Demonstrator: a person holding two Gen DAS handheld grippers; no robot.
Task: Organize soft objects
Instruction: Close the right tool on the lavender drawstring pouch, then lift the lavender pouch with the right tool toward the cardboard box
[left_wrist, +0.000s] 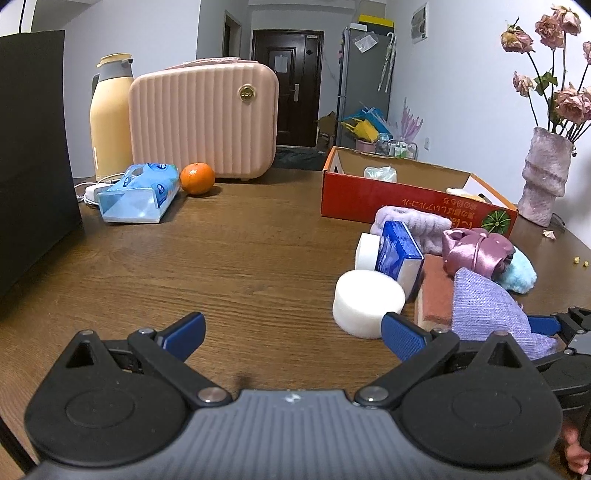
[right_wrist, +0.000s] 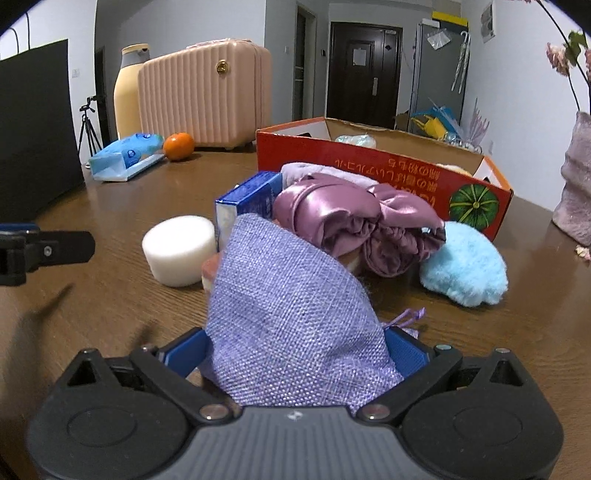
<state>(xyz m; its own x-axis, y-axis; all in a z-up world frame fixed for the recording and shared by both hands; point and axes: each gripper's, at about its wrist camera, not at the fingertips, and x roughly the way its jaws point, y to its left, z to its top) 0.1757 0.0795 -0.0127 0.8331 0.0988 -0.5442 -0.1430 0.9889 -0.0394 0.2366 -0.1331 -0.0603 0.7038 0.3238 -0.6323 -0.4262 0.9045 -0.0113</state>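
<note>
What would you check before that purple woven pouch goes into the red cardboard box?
1. Grip on the purple woven pouch: it sits between the fingers of the right hand-held gripper. Ok.
2. Pouch free of the pile: its far edge overlaps the sponge in view; whether it touches, cannot tell.
3. Room in the red cardboard box: top open, few items visible inside. Ok.
4. Path to the box: the satin scrunchie and blue packet lie in between, so lift over them. Not ok for a straight push.
5. Left hand-held gripper: open, holding nothing, off to the side. Ok.
</note>
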